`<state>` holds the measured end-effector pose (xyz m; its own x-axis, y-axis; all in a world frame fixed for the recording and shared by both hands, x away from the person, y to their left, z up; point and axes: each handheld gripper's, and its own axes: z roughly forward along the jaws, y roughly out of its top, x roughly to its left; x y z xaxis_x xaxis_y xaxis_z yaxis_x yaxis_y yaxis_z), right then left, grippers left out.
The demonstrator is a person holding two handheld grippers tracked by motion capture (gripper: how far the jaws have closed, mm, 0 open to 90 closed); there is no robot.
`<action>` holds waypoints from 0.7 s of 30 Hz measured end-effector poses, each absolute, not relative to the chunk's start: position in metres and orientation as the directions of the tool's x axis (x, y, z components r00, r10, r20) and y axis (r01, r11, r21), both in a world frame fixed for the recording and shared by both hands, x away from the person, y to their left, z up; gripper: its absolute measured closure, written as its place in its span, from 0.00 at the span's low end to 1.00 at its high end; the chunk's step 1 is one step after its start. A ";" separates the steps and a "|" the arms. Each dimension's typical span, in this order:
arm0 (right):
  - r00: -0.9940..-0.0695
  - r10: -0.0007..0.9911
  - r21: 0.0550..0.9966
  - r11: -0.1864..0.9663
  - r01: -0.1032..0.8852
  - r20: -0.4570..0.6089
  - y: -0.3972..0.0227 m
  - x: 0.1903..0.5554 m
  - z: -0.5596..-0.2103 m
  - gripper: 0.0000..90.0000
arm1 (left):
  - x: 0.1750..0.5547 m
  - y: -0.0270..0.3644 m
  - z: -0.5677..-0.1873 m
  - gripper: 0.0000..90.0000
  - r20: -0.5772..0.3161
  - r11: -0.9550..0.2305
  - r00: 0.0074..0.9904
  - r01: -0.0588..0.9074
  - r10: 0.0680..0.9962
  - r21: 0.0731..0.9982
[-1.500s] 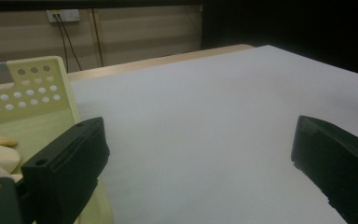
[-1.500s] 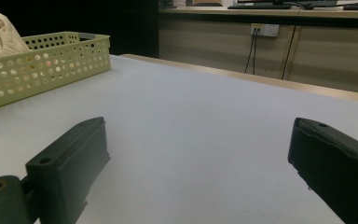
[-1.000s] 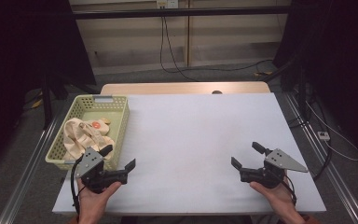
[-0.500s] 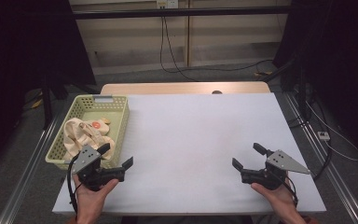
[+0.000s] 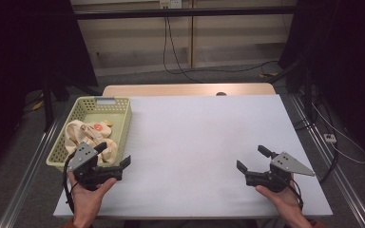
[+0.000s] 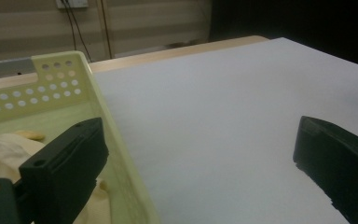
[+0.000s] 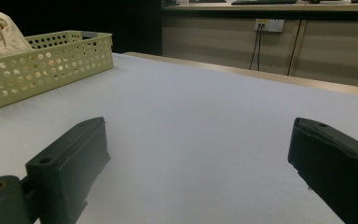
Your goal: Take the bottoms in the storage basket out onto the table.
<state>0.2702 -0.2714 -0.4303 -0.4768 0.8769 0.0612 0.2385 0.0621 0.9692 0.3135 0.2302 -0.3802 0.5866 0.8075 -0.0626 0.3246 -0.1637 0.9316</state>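
Table: white sheet over a wooden top (image 5: 204,142), dark room and cabled wall behind.
Basket: pale green perforated basket (image 5: 123,121) at the table's left edge.
Cloth: cream fabric item (image 5: 83,135) heaped inside the basket, with an orange round mark on it; in the right gripper view it rises above the rim (image 7: 0,28).
Left tongs: left tongs (image 5: 114,154) spread open, empty, one jaw over the basket's near right corner, the other over bare table; the basket wall runs between the jaws in the left gripper view.
Right tongs: right tongs (image 5: 252,159) open, empty, low over the table, well apart from the basket.
Risk: closing now would likely pinch the basket wall rather than the cloth and drag the basket.
Change: left tongs have crept toward the basket since a second ago; right tongs barely shifted.
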 end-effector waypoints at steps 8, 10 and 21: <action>-0.479 0.876 0.969 0.060 0.240 0.064 -0.270 0.270 -0.430 0.05 | 0.311 0.241 -0.370 0.04 -0.039 -0.178 0.589 0.305 0.807 0.935; -0.480 0.875 0.969 0.060 0.238 0.064 -0.270 0.269 -0.429 0.05 | 0.310 0.244 -0.368 0.04 -0.025 -0.184 0.584 0.296 0.811 0.937; -0.486 0.872 0.970 0.063 0.236 0.061 -0.267 0.268 -0.428 0.05 | 0.305 0.260 -0.355 0.04 -0.016 -0.167 0.565 0.272 0.825 0.948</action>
<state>0.2677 -0.2666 -0.4276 -0.4864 0.8716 0.0615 0.2359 0.0633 0.9697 0.3049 0.2605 -0.3550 0.5651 0.8248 -0.0165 0.2719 -0.1673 0.9477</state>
